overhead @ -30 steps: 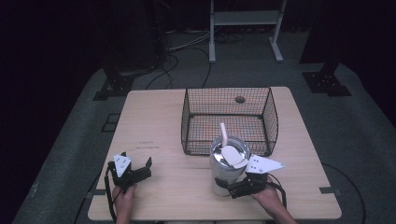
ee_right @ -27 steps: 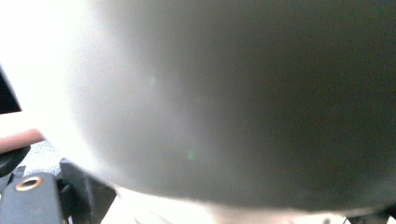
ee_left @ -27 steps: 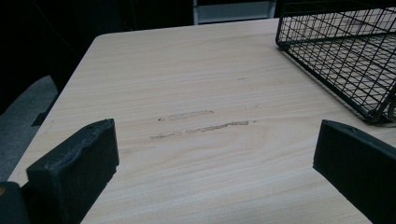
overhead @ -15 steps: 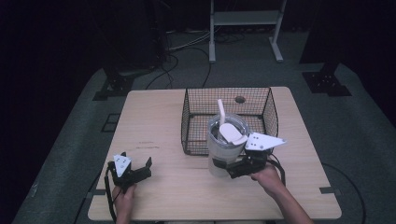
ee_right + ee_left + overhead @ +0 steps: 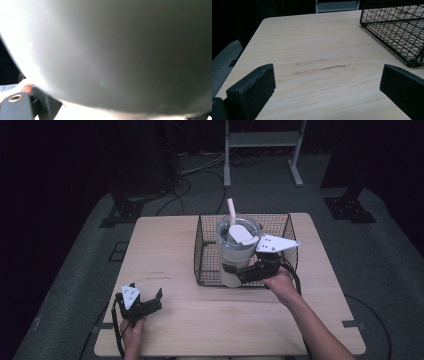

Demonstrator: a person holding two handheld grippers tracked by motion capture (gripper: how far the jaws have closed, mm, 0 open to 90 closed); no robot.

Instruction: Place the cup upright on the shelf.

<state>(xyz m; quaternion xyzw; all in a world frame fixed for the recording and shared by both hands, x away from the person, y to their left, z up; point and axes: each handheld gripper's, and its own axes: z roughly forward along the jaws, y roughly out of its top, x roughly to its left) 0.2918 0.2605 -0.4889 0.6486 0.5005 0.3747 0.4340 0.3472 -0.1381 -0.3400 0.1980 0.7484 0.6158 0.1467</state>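
Note:
A pale tumbler [image 5: 234, 255] with a clear rim and a white straw [image 5: 231, 211] hangs in the air at the front edge of the black wire basket [image 5: 204, 270]. My right gripper [image 5: 235, 271] is shut on its lower body, with a hand behind it. In the right gripper view the tumbler's wall [image 5: 120, 50] sits very close to the lens. My left gripper [image 5: 146, 299] rests on the wooden table [image 5: 165, 245] at the front left. Its jaws stand wide apart with only bare wood between them [image 5: 328, 75].
The basket's near corner [image 5: 392, 27] lies ahead and to the right of the left gripper. Scuff marks [image 5: 322, 67] streak the wood ahead of it. Beyond the table are a dark floor, cables [image 5: 185, 185] and a white metal frame [image 5: 262, 150].
The right gripper has lifted the tumbler off the table in front of the basket and carried it up and away toward the basket. The left gripper has stayed put.

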